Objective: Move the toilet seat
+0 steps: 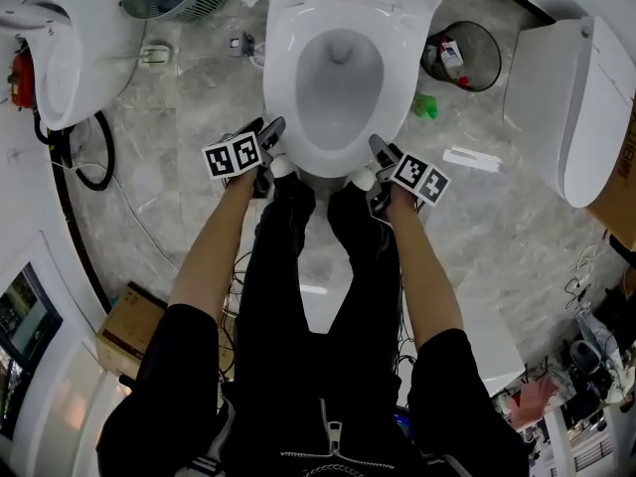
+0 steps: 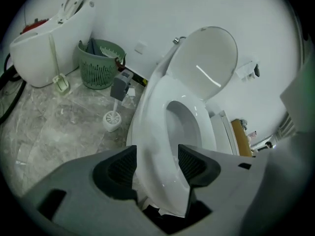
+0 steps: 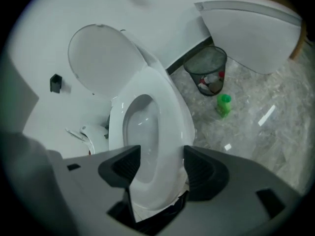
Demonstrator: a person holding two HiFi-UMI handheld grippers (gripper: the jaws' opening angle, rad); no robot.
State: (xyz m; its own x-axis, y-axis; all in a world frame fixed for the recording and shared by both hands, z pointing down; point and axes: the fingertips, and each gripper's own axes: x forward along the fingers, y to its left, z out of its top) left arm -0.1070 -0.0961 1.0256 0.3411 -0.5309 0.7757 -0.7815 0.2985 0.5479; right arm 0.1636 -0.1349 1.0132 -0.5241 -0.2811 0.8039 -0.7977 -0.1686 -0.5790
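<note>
Since both sets of jaws are spread wide, the left tool (image 2: 156, 165) and right tool (image 3: 160, 167) are just straddling the front rim of the toilet seat (image 1: 283, 68), one on each side of its front end. The white edge sits between the pads and doesn't look clamped. In the head view the seat is upper centre, lying down over the bowl (image 1: 338, 78), with the lid (image 2: 206, 58) tipped up against the wall behind. Further out on the marble floor (image 1: 169, 167) there's a green basket (image 2: 101, 63) and toilet brush (image 2: 112, 119) at the left, and a mesh bin (image 3: 206, 70) and green bottle (image 3: 224, 104) at the right.
</note>
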